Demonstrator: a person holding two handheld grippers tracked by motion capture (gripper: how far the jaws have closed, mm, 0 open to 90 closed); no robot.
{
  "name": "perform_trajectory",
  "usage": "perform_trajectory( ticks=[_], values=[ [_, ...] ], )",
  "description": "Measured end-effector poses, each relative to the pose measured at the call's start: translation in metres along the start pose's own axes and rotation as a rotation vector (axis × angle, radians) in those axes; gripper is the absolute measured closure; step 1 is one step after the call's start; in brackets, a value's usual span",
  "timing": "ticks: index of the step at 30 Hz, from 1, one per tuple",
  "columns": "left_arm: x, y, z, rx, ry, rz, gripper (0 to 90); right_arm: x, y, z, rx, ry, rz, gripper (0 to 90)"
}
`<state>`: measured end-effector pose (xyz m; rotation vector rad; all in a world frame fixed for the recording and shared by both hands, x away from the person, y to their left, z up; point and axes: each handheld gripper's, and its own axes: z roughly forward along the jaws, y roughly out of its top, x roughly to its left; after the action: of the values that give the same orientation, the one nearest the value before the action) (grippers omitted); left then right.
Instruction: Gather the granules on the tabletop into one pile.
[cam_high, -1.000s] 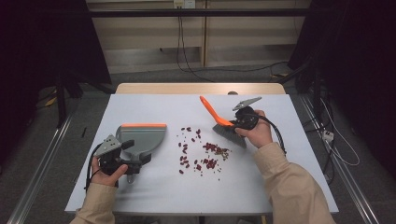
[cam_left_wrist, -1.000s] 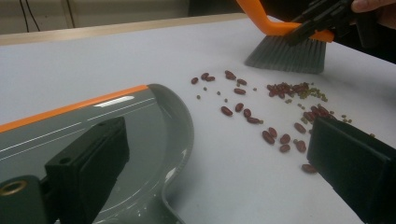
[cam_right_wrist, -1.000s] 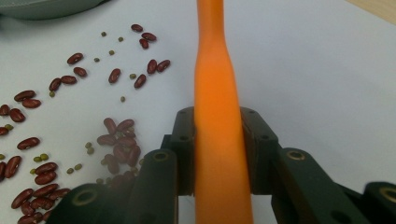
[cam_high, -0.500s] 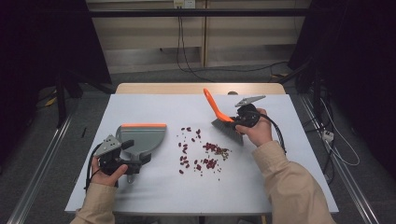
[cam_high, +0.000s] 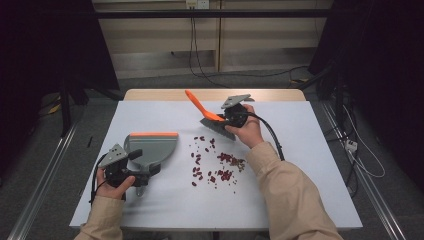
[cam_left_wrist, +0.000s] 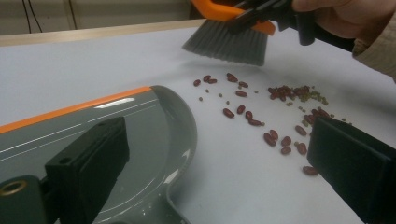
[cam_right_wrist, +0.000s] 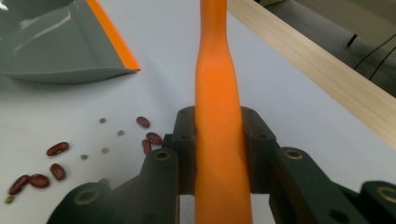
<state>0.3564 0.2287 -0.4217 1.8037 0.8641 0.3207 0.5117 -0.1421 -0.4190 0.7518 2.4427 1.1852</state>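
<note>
On the table (cam_high: 310, 165), the right gripper (cam_high: 231, 116) clamps the brush (cam_high: 209, 117) by its orange handle above the beans (cam_high: 220, 167); the left gripper (cam_high: 131, 167), jaws wide, straddles the dustpan (cam_high: 150, 147) handle.

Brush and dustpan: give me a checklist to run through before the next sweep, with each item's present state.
1. Right hand-held gripper clamped on the brush handle: ok, jaws pinch the orange handle from both sides.
2. Bristles behind the beans, on the side away from the dustpan: ok, though lifted off the table.
3. Dustpan's orange lip facing the beans: not ok, the lip points to the table's far edge and the beans lie off to its side.
4. Left hand-held gripper gripping the dustpan handle: cannot tell, the jaws straddle the dustpan's neck but pad contact is unclear.
5. Beans gathered in one patch: not ok, several lie scattered apart.
</note>
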Motion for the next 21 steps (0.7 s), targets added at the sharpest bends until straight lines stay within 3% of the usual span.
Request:
perform_trajectory(
  ticks=[8,15,21],
  values=[
    [0.001,0.0,-0.001,-0.005,0.0,-0.003,5.4,0.009,0.01,0.026,0.008,0.064,-0.053,71.3],
    [0.001,0.0,-0.001,-0.001,0.003,-0.002,5.4,0.024,0.011,0.02,0.078,0.154,-0.187,71.0],
    [0.001,0.0,-0.001,-0.002,0.007,-0.001,5.4,0.038,0.011,0.012,0.115,0.204,-0.242,70.9]
  ],
)
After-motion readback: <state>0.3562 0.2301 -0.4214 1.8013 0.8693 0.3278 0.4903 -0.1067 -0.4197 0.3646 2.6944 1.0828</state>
